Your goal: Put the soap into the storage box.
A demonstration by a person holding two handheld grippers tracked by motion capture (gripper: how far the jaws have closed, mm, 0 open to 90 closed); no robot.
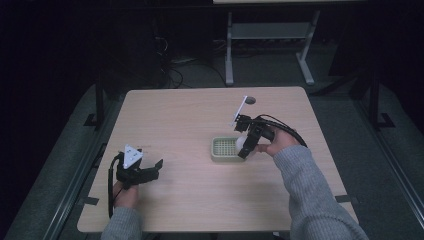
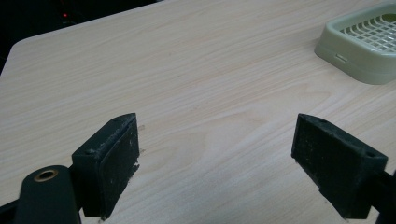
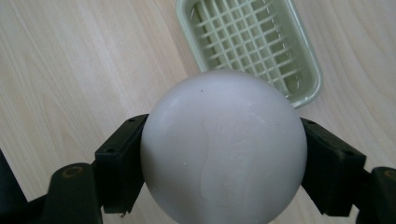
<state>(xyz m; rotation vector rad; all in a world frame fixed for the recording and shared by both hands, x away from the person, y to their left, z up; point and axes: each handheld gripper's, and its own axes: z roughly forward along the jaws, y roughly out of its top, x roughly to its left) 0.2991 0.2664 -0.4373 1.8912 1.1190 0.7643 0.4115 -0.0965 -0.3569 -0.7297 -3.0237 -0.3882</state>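
A pale green soap dish (image 1: 224,148) with a grid floor sits near the middle of the wooden table (image 1: 190,115). My right gripper (image 1: 245,145) hovers at the dish's right end, shut on a round white soap (image 1: 241,142). In the right gripper view the white soap (image 3: 224,147) is clamped between both jaws, with the dish (image 3: 252,44) on the table beyond it. My left gripper (image 1: 154,169) rests low at the table's front left, open, nothing between its jaws. In the left gripper view my left gripper (image 2: 217,161) looks over bare wood, with the dish (image 2: 364,44) at the far right.
A small dark round mark (image 1: 249,100) lies near the table's far edge. A grey desk frame (image 1: 270,40) stands on the dark floor behind the table. Bare tabletop stretches between the two grippers.
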